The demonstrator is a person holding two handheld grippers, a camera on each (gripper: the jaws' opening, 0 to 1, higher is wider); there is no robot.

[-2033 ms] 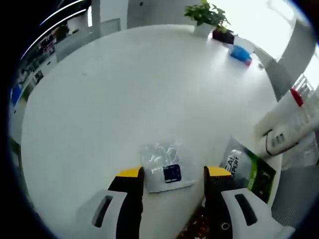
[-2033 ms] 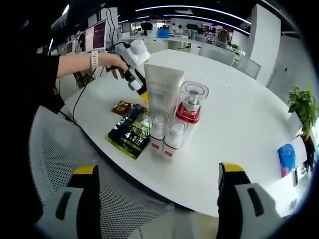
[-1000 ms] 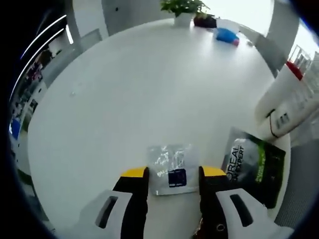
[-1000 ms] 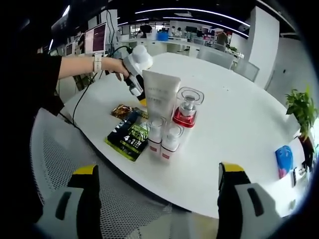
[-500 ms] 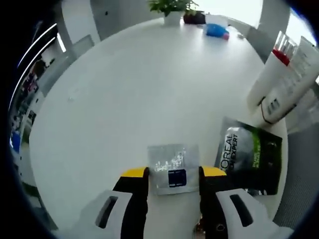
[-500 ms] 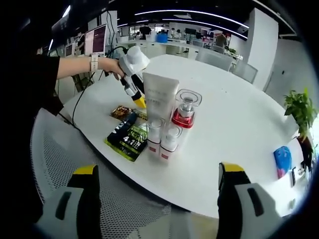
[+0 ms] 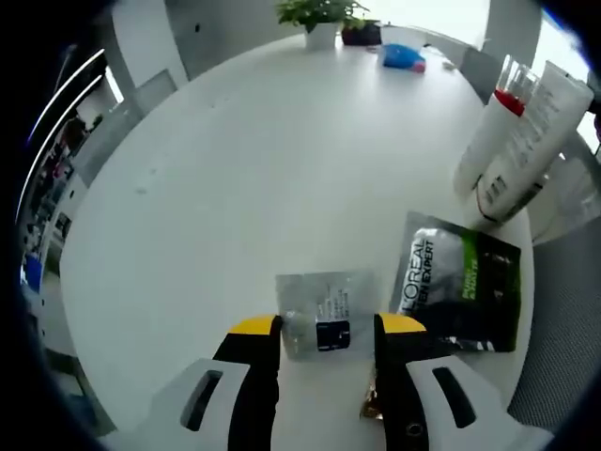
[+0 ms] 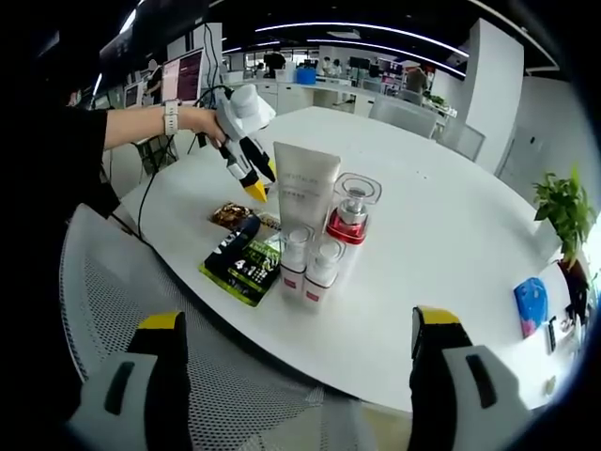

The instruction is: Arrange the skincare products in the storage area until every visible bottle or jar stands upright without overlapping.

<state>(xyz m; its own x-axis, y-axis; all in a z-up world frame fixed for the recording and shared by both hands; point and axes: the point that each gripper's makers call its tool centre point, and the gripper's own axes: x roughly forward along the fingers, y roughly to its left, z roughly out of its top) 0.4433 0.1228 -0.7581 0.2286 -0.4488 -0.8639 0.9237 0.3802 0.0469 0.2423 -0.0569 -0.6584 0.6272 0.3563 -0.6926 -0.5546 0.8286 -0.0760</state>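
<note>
While hovering above the round white table (image 7: 235, 150), left tool (image 7: 324, 331) with jaws apart, yellow tips flanking a flat silvery sachet (image 7: 322, 315) lying on the tabletop; contact between tips and sachet cannot be told. Just right of the sachet, a dark green-and-black L'Oréal sachet (image 7: 460, 287), also lying flat. Beyond it, near the table edge, a white tube (image 7: 529, 141) and a bottle with a red band (image 7: 485, 141), both standing. Far side of table: potted plant (image 7: 317, 19) and a blue object (image 7: 402, 58).

From the right gripper view, right tool (image 8: 296, 352) held well back from the table, jaws wide apart, clamped on nothing, above a mesh chair (image 8: 122, 310). Upright cluster on the table: white tube (image 8: 302, 193), clear-capped red jar-like bottle (image 8: 348, 218), two small white bottles (image 8: 307, 263) in front, touching or nearly so. Dark sachet (image 8: 241, 261) flat beside them, a brownish packet (image 8: 231, 215) behind it. Left tool (image 8: 255, 184) in a hand (image 8: 202, 120), yellow tips pointing down at the table beside the tube.
</note>
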